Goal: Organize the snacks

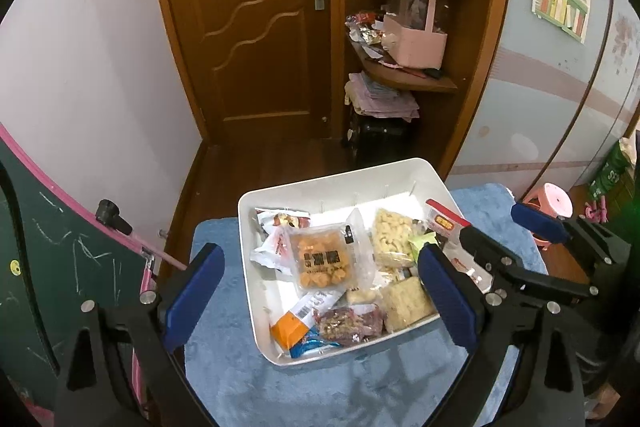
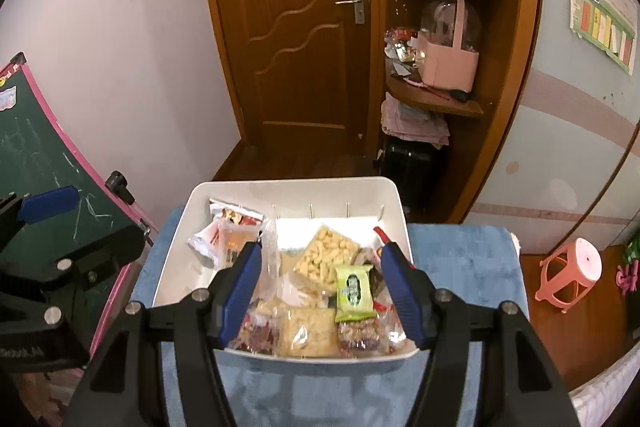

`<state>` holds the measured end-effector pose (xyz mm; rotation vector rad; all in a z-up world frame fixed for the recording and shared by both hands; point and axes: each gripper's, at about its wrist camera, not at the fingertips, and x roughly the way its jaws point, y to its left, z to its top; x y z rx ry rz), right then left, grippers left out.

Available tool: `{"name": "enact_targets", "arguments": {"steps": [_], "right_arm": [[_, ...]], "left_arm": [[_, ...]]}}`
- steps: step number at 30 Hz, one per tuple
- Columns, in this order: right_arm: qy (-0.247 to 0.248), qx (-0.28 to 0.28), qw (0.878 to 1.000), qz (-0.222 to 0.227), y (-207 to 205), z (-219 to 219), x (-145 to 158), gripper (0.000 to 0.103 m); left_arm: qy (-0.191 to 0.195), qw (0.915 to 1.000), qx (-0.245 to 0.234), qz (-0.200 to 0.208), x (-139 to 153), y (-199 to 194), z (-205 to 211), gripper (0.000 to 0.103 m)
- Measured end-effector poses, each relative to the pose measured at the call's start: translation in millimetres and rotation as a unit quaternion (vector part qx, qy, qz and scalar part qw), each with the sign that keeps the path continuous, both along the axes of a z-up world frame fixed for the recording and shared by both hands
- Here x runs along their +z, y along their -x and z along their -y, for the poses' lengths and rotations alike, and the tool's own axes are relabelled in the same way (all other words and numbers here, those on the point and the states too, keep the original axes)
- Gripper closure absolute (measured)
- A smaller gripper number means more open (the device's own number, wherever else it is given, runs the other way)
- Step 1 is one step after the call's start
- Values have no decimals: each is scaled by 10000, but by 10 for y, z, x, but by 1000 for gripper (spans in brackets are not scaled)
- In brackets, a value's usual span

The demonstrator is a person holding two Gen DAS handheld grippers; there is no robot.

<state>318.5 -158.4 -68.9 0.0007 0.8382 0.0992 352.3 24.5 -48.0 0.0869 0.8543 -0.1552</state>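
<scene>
White plastic is forming the tray (image 1: 404,173) that is sitting on the blue-covered bench (image 1: 224,379), reaching its far edge, with the snack packets (image 1: 322,259) lying inside. The left gripper (image 1: 320,295) and the right gripper (image 2: 320,291) are both hovering released over them, gripping nothing.

One white bin (image 1: 404,175) holds the snacks, on one blue plush cover (image 1: 224,379). Among the packets: one clear pack of orange biscuits (image 1: 322,259), two clear bags of pale puffs, one far (image 1: 390,235) and one near (image 1: 404,301), one green packet (image 2: 354,289), one orange-and-white wrapper (image 1: 294,323), and two packs of dark red fruit-and-nut pieces (image 2: 360,337) on the near side; the rest overlap too much to count. Two grippers show, left (image 1: 320,291) and right (image 2: 320,291). One pink stool (image 2: 570,275) stands on the right, one pink basket (image 1: 416,45) on the shelf, one chalkboard (image 2: 40,163) on the left.
</scene>
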Motion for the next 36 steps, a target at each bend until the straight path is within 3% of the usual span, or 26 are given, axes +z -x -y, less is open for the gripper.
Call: {"name": "enact_targets", "arguments": {"steps": [7,16,27,36], "right_arm": [[-133,-101,9998,-53,354,42,90,40],[-123,-215,9996,-165,1159,-25,239,40],[-230,-721,9965,-348,2145,-77,453,40],[-411,-1094,9925,-367,2658,-72,603,40]], "left_arm": [[132,9999,-59,-10,88,357,38,6],[273,9995,-80,-126,150,1114,21,6],[352,9988,-350,41,381,2111,-101,3],[224,9982,-456,303,581,2581,-170,1]]}}
